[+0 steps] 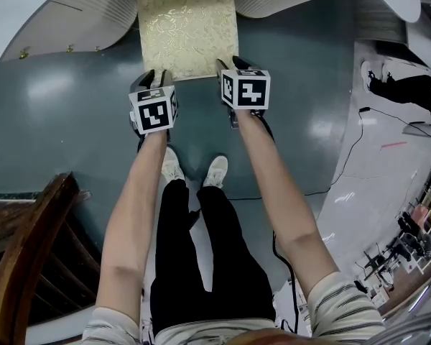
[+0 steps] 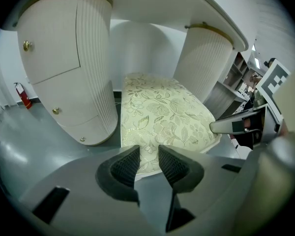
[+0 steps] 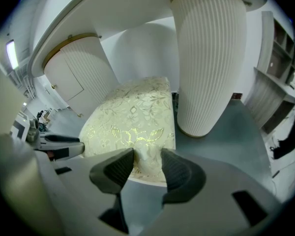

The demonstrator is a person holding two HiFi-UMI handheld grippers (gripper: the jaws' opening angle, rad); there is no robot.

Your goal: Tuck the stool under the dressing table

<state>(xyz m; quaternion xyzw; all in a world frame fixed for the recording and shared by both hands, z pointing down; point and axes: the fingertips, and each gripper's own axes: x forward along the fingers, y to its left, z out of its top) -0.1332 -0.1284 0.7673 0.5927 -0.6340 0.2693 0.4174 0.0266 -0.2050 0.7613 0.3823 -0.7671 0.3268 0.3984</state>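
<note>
The stool (image 1: 187,27) has a gold floral cushion and stands between the two ribbed white pedestals of the dressing table (image 1: 93,13), with its far part under the tabletop. My left gripper (image 1: 156,76) holds the near left corner of the cushion. My right gripper (image 1: 228,65) holds the near right corner. In the left gripper view the jaws (image 2: 148,156) pinch the stool's (image 2: 162,117) edge, under the dressing table's top (image 2: 157,4). In the right gripper view the jaws (image 3: 147,161) close on the stool's (image 3: 132,117) corner, beside a pedestal (image 3: 209,58).
A dark wooden chair (image 1: 29,257) stands at my lower left. A black cable (image 1: 352,149) runs across the grey-blue floor on the right. My feet (image 1: 194,171) are just behind the stool. A red fire extinguisher (image 2: 23,95) is far left. Another person's shoe (image 1: 373,77) is at the right.
</note>
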